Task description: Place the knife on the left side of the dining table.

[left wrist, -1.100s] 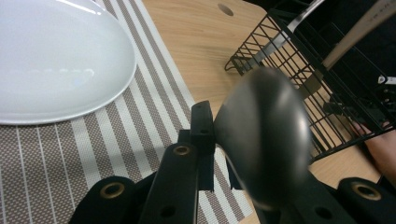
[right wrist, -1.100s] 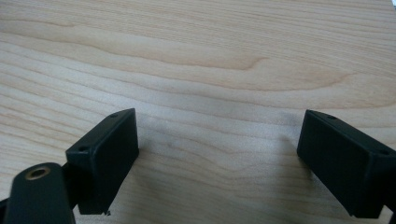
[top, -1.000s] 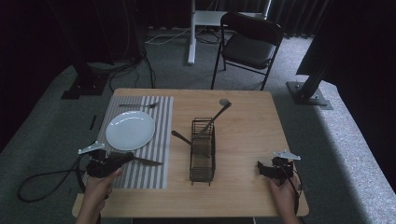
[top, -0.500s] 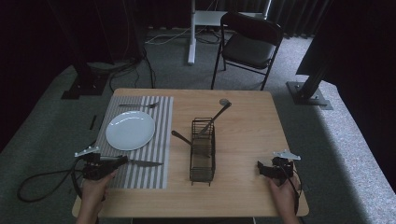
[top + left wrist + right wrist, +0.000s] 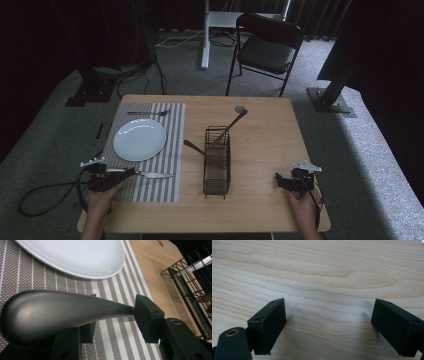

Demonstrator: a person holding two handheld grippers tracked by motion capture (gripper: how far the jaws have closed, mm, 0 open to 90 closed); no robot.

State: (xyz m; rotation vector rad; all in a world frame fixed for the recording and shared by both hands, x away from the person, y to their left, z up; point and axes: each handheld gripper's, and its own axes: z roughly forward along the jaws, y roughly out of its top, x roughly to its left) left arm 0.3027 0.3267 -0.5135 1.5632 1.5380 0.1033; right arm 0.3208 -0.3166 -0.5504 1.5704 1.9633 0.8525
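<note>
Dark curtains and a folding chair stand behind a pale wooden desk on grey carpet. On its left side lies a striped mat with a white plate and a fork beyond it. A wire basket sits mid-desk, with a ladle and another dark handle leaning out of it.

Low over the mat's near edge, the left gripper has its jaws closed on the thick handle of a knife; the blade points toward the basket. In the left gripper view the handle is smooth, dull metal, swelling to a rounded butt beside the jaws. I judge it stiff, fairly heavy for its size and slippery, so it could twist or slide between flat pads. The safest hold looks to be across the handle near where it narrows, not on the bulging end or the thin blade.

Well apart, near the right edge, the right gripper rests with its jaws wide open over bare wood, holding nothing.
</note>
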